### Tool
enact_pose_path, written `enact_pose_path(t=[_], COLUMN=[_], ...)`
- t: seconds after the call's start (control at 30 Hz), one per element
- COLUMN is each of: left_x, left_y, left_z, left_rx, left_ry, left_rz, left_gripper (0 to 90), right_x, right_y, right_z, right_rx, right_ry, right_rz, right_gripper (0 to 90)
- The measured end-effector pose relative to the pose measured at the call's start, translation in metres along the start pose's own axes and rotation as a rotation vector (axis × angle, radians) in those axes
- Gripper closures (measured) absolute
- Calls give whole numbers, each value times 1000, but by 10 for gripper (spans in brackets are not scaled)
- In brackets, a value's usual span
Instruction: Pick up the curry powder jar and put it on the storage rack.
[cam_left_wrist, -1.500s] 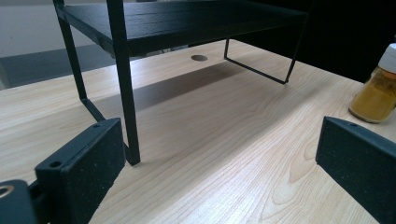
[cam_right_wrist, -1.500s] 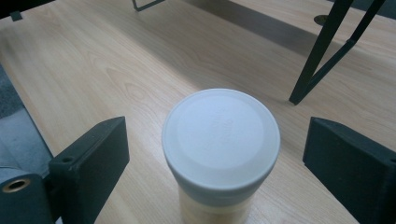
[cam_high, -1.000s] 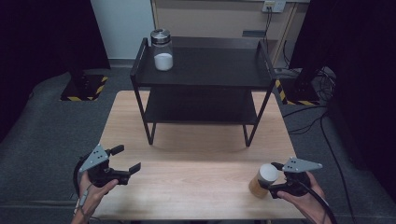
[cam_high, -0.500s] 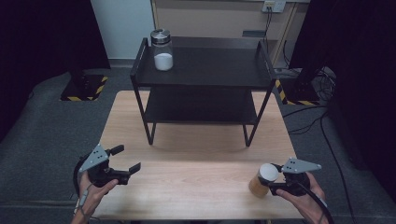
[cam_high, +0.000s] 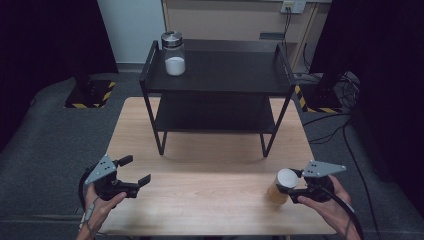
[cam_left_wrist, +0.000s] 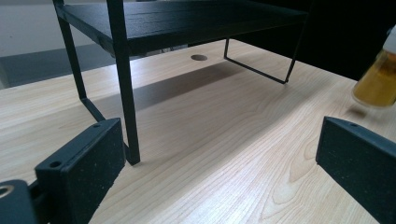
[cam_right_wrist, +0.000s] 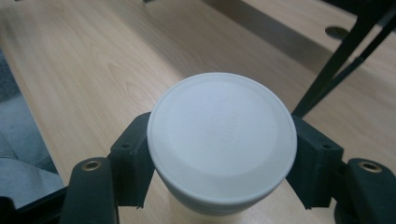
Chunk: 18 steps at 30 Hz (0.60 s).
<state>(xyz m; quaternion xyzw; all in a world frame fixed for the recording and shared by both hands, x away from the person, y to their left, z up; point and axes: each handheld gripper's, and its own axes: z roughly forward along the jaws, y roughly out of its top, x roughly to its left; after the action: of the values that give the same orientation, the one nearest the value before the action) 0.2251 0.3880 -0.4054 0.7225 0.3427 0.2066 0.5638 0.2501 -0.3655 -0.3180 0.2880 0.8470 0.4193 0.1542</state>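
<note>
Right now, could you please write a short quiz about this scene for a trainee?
1. True or false: the right tongs grip the white-lidded jar.
2. Where is the glass jar of white powder? A) rack top shelf B) table C) lower shelf
3. The left tongs are ____ (open/shut).

Key: 1 true; 2 A; 3 open.

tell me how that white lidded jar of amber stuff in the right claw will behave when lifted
The jar looks partly full of amber liquid, so probably hefty and sloshy. The right claw grips just under the smooth white lid; it might slip. Being tall and narrow, it could tip when set down.
</note>
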Motion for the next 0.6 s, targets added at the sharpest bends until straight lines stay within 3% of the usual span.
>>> enact_pose_path(t=[0.17, 0.37, 0.6], left_x=[0, 0, 2], left_y=[-1, 0, -1], left_z=[-1, 0, 0], left_rx=[-3, 2, -6], left_ry=[4, 1, -3], left_rz=[-5, 1, -12], left_gripper=[2, 2, 2], right_x=[-6, -21, -35], right_y=[24, 70, 105], right_z=[-7, -18, -20], right_rx=[-5, -18, -25], right_ry=[32, 122, 203], right_rz=[-48, -104, -125], right_gripper=[341, 341, 341])
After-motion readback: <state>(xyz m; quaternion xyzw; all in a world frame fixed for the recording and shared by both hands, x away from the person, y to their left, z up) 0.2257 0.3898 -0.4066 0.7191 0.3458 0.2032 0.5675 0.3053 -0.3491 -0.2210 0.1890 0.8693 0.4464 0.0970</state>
